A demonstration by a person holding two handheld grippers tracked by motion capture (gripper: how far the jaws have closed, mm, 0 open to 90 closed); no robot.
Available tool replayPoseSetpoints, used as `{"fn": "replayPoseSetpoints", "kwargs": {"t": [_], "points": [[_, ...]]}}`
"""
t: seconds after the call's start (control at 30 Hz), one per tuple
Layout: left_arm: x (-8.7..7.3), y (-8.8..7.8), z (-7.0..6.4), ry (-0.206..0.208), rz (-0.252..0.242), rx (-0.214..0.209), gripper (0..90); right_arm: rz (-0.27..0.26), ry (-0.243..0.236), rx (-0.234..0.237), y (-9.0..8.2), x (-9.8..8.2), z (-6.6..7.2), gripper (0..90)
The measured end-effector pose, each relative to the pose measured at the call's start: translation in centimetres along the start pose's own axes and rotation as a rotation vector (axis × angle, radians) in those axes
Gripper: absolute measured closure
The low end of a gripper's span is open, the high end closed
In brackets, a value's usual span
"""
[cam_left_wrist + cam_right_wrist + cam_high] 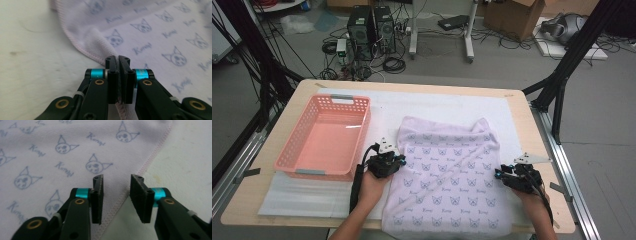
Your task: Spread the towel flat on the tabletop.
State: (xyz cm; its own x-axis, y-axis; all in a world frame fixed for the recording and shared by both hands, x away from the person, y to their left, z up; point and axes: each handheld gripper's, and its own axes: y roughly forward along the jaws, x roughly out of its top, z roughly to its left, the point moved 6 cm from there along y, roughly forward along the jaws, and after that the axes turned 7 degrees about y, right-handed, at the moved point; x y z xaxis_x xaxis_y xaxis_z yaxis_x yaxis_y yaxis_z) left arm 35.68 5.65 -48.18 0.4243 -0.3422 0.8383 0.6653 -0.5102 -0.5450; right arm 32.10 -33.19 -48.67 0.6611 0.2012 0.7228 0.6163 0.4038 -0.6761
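Observation:
A pale lilac towel [447, 170] printed with small cat faces lies spread on the white mat, its near end reaching the table's front edge. My left gripper [398, 161] is at the towel's left edge. In the left gripper view its jaws [119, 60] are shut on the stitched hem of the towel [155, 32]. My right gripper [499, 172] is at the towel's right edge. In the right gripper view it [116, 180] stands open, with the hem of the towel [50, 145] running between the jaws and no pad pressing on it.
A pink plastic basket [362, 135] with nothing in it stands on the left of the white mat [437, 102], just beside my left gripper. The wooden table [532, 125] ends close to the right gripper. Cables, computers and boxes lie on the floor beyond.

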Motion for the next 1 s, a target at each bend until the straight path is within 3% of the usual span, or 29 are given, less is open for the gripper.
{"fn": "replayPoseSetpoints", "kwargs": {"t": [0.03, 0.07, 0.13, 0.27, 0.3, 0.37, 0.43, 0.5, 0.6, 0.73, 0.8, 1.0], "points": [[0.1, -0.4, 0.6, -0.005, -0.019, 0.027, 86.4, -0.003, 0.002, 0.004, 0.0, 0.0, 0.0, 86.3], [0.2, -0.8, 1.1, -0.022, -0.035, 0.050, 86.4, -0.006, -0.009, 0.000, 0.1, 0.1, 0.1, 86.6], [0.0, -1.0, 1.8, -0.048, -0.029, 0.051, 86.4, -0.028, -0.024, -0.047, 0.4, 0.4, 0.0, 87.1], [-0.5, -0.8, 1.6, -0.043, -0.006, 0.057, 84.6, -0.057, 0.004, -0.066, 1.1, 0.8, 0.1, 85.6], [-0.5, -1.0, 1.5, -0.058, -0.021, 0.051, 80.6, -0.058, -0.002, -0.075, 1.0, 0.7, 0.1, 83.5], [-0.7, -1.3, 1.6, -0.080, -0.037, 0.033, 64.0, -0.061, 0.007, -0.082, 0.7, 0.6, 0.3, 75.4], [-0.7, -1.7, 1.3, -0.070, -0.076, -0.011, 53.5, -0.072, 0.014, -0.066, 0.1, 0.5, 0.3, 67.6], [-0.8, -2.2, 0.9, -0.056, -0.084, -0.026, 51.6, -0.085, 0.028, -0.033, -0.6, 0.3, 0.5, 63.6], [-1.4, -2.7, 0.5, -0.088, -0.074, -0.042, 48.1, -0.097, 0.035, -0.033, -1.8, -0.1, 0.9, 60.6], [-1.9, -4.0, -0.3, -0.103, -0.112, -0.049, 43.9, -0.090, 0.015, -0.012, -2.8, -1.1, 1.8, 53.8], [-2.3, -4.6, -0.9, -0.100, -0.108, -0.055, 42.5, -0.075, -0.003, -0.008, -3.1, -1.7, 2.1, 47.2], [-3.4, -6.2, -2.3, -0.111, -0.065, -0.032, 42.5, -0.061, -0.021, 0.011, -4.1, -3.4, 2.7, 43.9]]}}
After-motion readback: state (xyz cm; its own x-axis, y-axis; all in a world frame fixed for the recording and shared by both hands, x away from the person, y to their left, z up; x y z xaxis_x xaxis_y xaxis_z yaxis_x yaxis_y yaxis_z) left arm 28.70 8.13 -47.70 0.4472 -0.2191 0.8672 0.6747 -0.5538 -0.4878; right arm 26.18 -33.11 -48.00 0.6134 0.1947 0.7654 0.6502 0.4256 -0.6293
